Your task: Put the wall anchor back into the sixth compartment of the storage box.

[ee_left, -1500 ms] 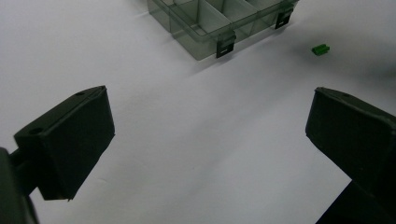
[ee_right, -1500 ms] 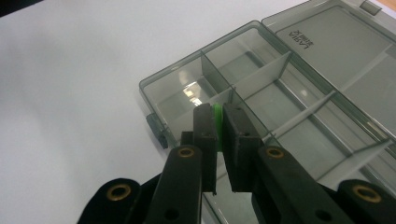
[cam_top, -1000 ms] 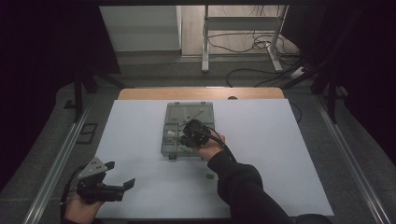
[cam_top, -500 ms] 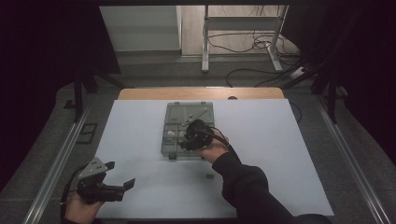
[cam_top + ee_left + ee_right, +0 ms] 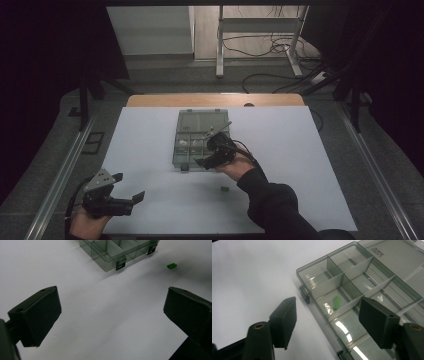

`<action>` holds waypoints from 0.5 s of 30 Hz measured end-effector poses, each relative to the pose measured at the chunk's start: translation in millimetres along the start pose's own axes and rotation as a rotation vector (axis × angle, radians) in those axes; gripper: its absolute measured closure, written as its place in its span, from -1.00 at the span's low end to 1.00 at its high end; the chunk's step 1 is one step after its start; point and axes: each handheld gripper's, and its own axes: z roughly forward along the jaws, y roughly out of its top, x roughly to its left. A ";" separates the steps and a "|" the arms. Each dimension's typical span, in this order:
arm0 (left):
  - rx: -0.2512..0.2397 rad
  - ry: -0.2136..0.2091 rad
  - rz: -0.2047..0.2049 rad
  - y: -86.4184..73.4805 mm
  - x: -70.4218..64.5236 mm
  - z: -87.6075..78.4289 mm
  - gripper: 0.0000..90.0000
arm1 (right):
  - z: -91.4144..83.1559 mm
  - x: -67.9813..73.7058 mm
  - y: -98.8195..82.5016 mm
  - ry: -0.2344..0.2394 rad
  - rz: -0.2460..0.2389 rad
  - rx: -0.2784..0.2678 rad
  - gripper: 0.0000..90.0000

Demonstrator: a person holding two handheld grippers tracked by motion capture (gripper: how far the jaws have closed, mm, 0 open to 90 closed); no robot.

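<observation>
A clear grey compartment box lies mid-table, its lid folded open to the far side. My right gripper hovers over the box's near right corner. Its jaws have just been opening and stand open with nothing between them. In the right gripper view, a green piece lies in a compartment of the box beyond the jaws. A second small green piece rests on the white sheet near the right hand. My left gripper rests open at the near left, aimed at the box and the loose green piece.
The white sheet covers most of the table, with a strip of wood showing at the far edge. Metal rails run along both sides. Cables and a stand's legs lie on the floor beyond.
The right gripper has drawn back a little from over the box toward the near right and lifted slightly, and its jaws have spread. The left gripper has stayed put.
</observation>
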 end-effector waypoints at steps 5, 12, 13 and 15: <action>0.001 0.001 0.000 0.1 -0.1 0.0 -0.95 | -6.7 3.0 -4.6 -0.013 -0.008 -0.014 -0.54; -0.002 0.000 -0.003 -0.1 0.2 -0.1 -0.95 | -13.0 6.7 -10.8 -0.018 -0.025 -0.009 -0.65; -0.002 0.000 -0.004 -0.1 0.2 -0.1 -0.95 | -14.0 6.6 -11.9 -0.020 -0.030 -0.010 -0.68; -0.001 0.000 -0.002 0.0 0.0 -0.1 -0.95 | -16.9 6.3 -16.3 -0.028 -0.028 -0.009 -0.77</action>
